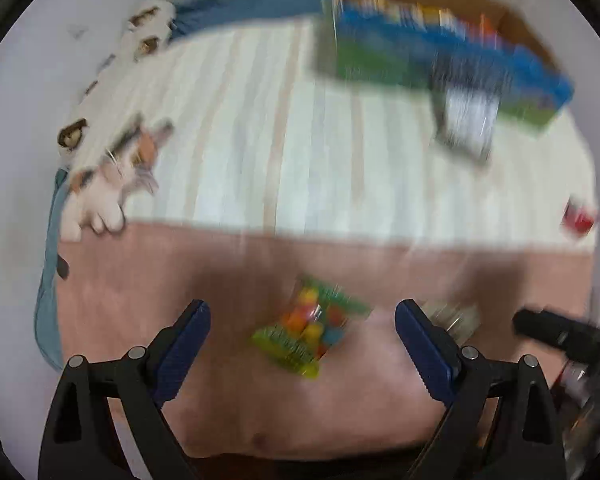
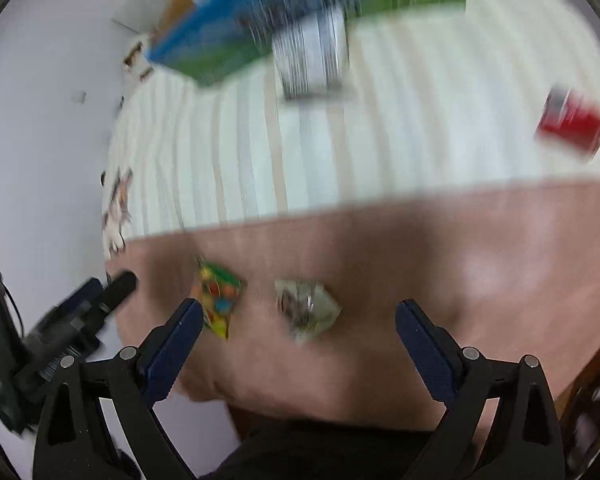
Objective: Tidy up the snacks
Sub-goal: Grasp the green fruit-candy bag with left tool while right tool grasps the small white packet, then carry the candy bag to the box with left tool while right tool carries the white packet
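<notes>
OK, your left gripper (image 1: 302,322) hangs jaws wide apart and empty, the colourful candy bag (image 1: 312,328) on the pink blanket (image 1: 220,280) between its tips. Right gripper (image 2: 299,320): also wide, empty, clear packet (image 2: 306,308) between. Farther back, a red packet (image 2: 572,126) and blue-green box (image 1: 440,64).

Both views are evenly and fairly brightly lit, with no glare. Motion blur smears everything, worst on the blue box (image 1: 440,52) at the top; its print is unreadable. Soft shadows darken the pink blanket (image 1: 228,272) well below the box. Edges bend and go black, fisheye-style.
</notes>
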Demonstrator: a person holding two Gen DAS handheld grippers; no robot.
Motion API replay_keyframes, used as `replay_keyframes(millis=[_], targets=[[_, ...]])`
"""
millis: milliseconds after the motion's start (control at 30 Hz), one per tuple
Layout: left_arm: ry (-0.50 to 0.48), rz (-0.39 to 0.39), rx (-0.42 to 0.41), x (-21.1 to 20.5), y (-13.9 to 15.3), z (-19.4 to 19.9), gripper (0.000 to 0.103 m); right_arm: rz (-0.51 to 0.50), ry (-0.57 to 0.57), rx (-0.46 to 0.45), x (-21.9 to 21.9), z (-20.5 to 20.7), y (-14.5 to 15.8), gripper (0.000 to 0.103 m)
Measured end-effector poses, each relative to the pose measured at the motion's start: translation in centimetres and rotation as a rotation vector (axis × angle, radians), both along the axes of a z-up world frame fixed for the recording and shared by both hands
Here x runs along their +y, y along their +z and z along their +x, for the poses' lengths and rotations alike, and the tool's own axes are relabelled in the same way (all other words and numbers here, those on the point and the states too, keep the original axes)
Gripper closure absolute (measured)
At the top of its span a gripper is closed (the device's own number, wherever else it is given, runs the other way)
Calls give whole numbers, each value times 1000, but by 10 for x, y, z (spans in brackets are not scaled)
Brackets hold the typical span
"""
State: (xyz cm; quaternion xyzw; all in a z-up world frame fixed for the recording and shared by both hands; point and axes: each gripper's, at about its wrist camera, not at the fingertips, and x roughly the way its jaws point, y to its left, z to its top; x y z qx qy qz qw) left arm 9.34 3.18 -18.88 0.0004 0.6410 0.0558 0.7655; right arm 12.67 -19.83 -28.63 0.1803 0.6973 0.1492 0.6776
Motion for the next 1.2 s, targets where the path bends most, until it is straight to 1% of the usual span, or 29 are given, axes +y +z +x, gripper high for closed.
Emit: replay_keyframes(millis=[33, 100, 167, 200, 267, 333, 367, 400, 467, 533, 567, 700, 733, 767, 800, 833, 867, 900, 933, 1067, 1200], targets=[[-20, 15, 31, -1, -14, -3, 9, 2, 0, 12, 3, 0, -8, 4], [-63, 19, 96, -4, -46, -7, 9, -4, 8, 26, 9, -5, -20, 7], [-97, 10, 151, -9, -72, -6, 9, -13, 27, 31, 17, -8, -29, 20], [-115, 10, 184, -12, -87, -4, 9, -13, 28, 37, 19, -8, -34, 21], [-107, 14, 207, -10, -104, 1, 9, -6, 19, 44, 23, -7, -42, 23], [-38, -22, 195, 3, -109, 6, 9, -14, 11, 51, 27, -6, -48, 23], [6, -58, 192, 11, -109, 9, 9, -13, 5, 58, 29, -6, -51, 22], [70, -98, 187, 22, -109, 11, 9, -5, -6, 68, 32, -4, -55, 22], [155, -158, 178, 37, -108, 11, 9, -11, -14, 82, 41, 0, -67, 22], [174, -183, 185, 41, -110, 12, 9, -20, -11, 105, 48, 3, -79, 22], [171, -182, 189, 40, -111, 12, 9, -39, -8, 104, 51, 4, -83, 21], [132, -136, 209, 30, -122, 16, 9, -127, 63, 70, 67, 4, -88, 23], [128, -125, 203, 27, -121, 17, 9, -161, 88, 51, 71, 2, -88, 30], [123, -115, 190, 24, -121, 17, 9, -203, 123, 23, 76, -1, -86, 41], [116, -105, 174, 19, -119, 17, 14, -207, 138, 4, 77, -4, -85, 43], [112, -101, 158, 14, -119, 16, 25, -215, 148, -12, 78, -7, -84, 46], [107, -100, 144, 10, -115, 14, 32, -230, 161, -28, 78, -9, -82, 51], [98, -98, 132, 4, -111, 10, 49, -222, 157, -41, 77, -12, -80, 52], [92, -84, 125, 0, -108, 9, 55, -215, 149, -46, 75, -13, -79, 53], [88, -98, 112, -3, -96, 1, 56, -189, 146, -73, 69, -19, -67, 57], [115, -143, 114, -3, -84, -15, 57, -167, 131, -101, 56, -23, -54, 59]])
